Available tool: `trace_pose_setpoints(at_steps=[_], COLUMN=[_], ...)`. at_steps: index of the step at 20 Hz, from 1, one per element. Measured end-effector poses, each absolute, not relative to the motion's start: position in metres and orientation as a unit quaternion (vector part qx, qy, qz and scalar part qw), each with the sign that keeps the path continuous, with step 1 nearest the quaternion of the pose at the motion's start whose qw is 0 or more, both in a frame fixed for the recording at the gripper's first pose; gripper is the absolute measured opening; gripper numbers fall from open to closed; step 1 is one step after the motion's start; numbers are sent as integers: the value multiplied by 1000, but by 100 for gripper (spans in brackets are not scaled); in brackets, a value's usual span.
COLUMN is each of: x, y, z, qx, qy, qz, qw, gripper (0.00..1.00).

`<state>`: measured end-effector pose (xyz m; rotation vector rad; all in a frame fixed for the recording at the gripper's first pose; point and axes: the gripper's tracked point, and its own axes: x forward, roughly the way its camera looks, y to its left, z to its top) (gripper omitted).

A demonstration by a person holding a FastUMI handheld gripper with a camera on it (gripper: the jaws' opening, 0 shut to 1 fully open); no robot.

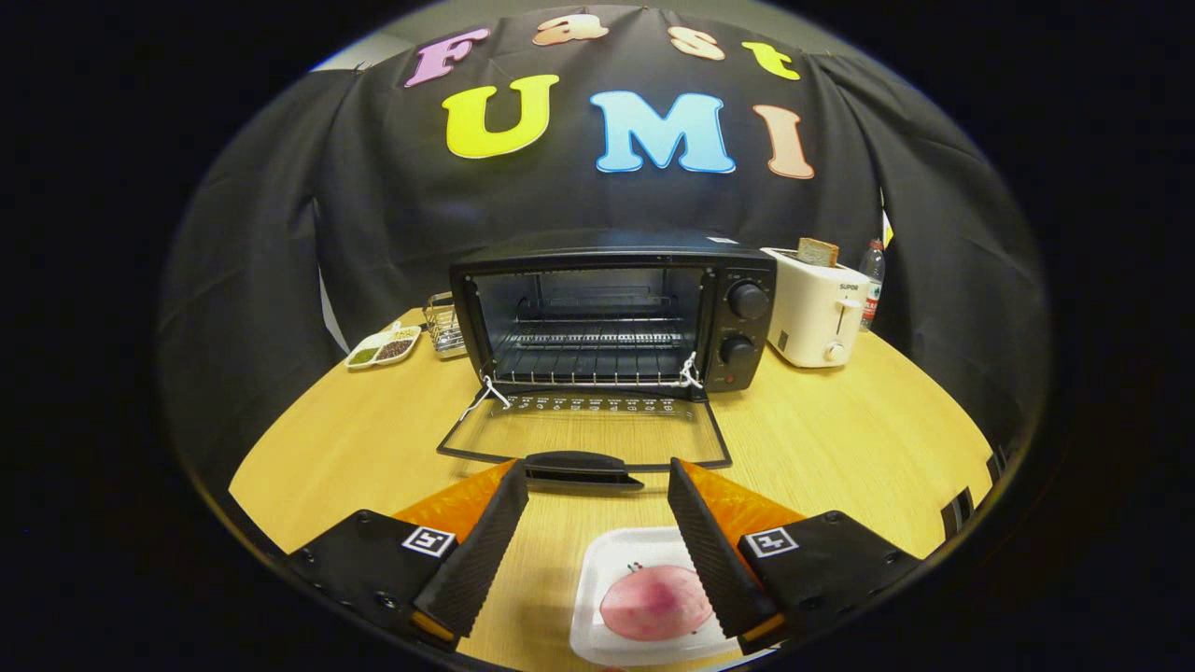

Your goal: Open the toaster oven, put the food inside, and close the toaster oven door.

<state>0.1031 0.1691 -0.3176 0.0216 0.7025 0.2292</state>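
1. The gripper [597, 495] is standing released, its two fingers spread wide apart and pressing on nothing, hovering above the pale wooden counter [840, 439].
2. A pink, rounded piece of food [655, 602] is lying on a white rectangular foam tray [597, 579] between the fingers, low and close in, nearer the right finger, which is overlapping the tray's edge in this view; whether it is touching is unclear.
3. The food's long axis is running roughly crosswise to the fingers, slightly tilted.
4. Just ahead of the fingertips, the black toaster oven [616, 313] is facing the gripper with its glass door [588, 431] lying folded down flat toward the gripper, the door's black handle [581, 469] sitting between the fingertips.
5. The oven's cavity is standing open, showing a wire rack [588, 359]; two black round knobs [747, 301] are sitting on its right panel.
6. Beyond the right finger, beside the oven, a cream pop-up toaster [814, 317] is holding a slice of bread [818, 251], with a clear plastic bottle [872, 280] behind it.
7. Beyond the left finger, a white divided dish of seeds [383, 345] and a small wire basket [446, 325] are resting near the oven's left side.
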Motion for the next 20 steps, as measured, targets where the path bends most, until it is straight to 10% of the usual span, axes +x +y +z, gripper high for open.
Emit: trace_pose_setpoints(at_steps=[20], x=[83], y=[48], z=[-333], qx=[101], qy=[532], qz=[167], qw=[824], gripper=[99])
